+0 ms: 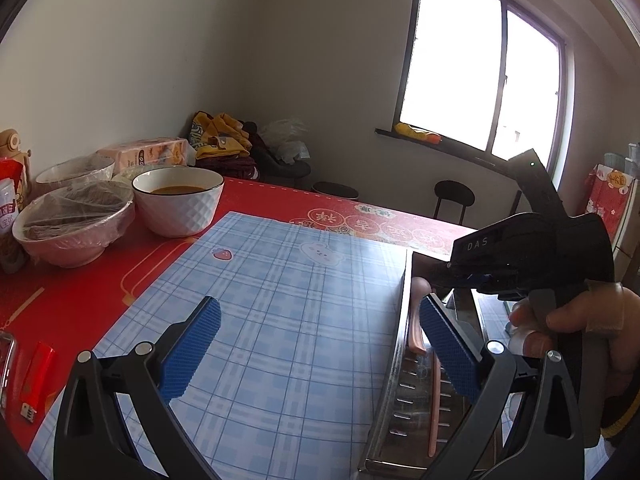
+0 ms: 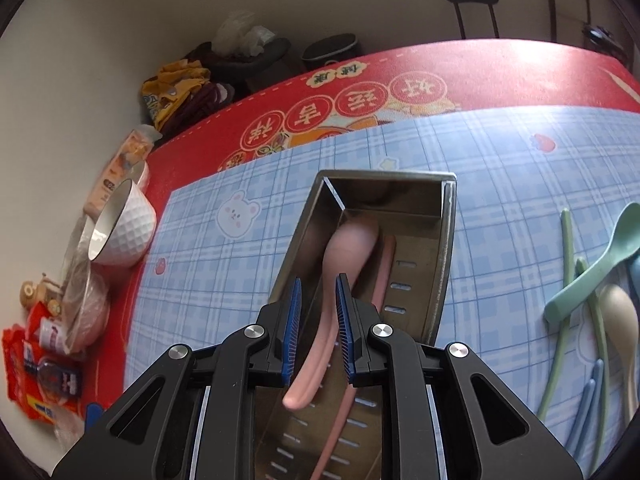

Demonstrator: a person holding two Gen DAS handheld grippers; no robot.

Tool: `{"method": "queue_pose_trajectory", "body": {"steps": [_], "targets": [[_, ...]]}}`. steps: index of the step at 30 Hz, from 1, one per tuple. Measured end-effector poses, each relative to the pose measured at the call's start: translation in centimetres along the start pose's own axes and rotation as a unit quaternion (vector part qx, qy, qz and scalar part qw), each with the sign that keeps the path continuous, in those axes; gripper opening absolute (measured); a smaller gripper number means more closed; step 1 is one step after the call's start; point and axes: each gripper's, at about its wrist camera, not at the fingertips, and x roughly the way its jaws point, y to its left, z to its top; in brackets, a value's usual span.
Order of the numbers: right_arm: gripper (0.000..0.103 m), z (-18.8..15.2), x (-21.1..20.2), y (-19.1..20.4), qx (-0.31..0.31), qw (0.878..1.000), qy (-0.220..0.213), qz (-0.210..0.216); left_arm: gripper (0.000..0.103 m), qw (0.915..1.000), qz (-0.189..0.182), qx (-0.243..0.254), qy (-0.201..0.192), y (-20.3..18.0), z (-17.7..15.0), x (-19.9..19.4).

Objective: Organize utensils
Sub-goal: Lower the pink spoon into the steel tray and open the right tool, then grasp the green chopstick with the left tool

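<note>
Right gripper (image 2: 318,326) fingers narrowly parted around pink spoon (image 2: 340,264) handle; contact unclear, grip cannot be told. Spoon bowl lies inside metal tray (image 2: 444,248) beside pink chopsticks (image 2: 384,268). Advice: lower handle parallel to tray wall, release only once it rests flat. Left gripper (image 1: 320,354) fingers wide apart, empty, over blue mat (image 1: 280,300). Remaining spoons and chopsticks (image 2: 580,292) wait farther right on bench (image 2: 500,72).

A pink spoon (image 2: 344,256) lies in a steel-grey tray (image 2: 444,248) on a pale blue plaid mat (image 2: 224,272) over the red counter (image 2: 520,72). Right edge: mint green spoon (image 2: 600,264), beige spoon (image 2: 620,320), green chopsticks (image 2: 566,280). Black tools carry blue pads (image 2: 344,320).
</note>
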Motion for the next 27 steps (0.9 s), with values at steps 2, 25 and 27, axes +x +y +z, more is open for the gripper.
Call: {"method": "queue_pose_trajectory", "body": {"steps": [2, 25, 27], "targets": [[0.038, -0.2, -1.6, -0.2, -0.019, 0.999, -0.023, 0.010, 0.097, 1.0000, -0.002, 0.002, -0.002, -0.1, 0.0, -0.1], [0.052, -11.4, -18.5, -20.6, -0.031, 0.979, -0.188, -0.071, 0.097, 0.9968, -0.038, 0.070, 0.000, -5.9, 0.6, -2.9], [0.052, -11.6, -18.5, -21.2, -0.029, 0.978, -0.191, -0.082, 0.097, 0.9947, -0.060, 0.083, 0.008, -7.6, 0.3, -3.3]]}}
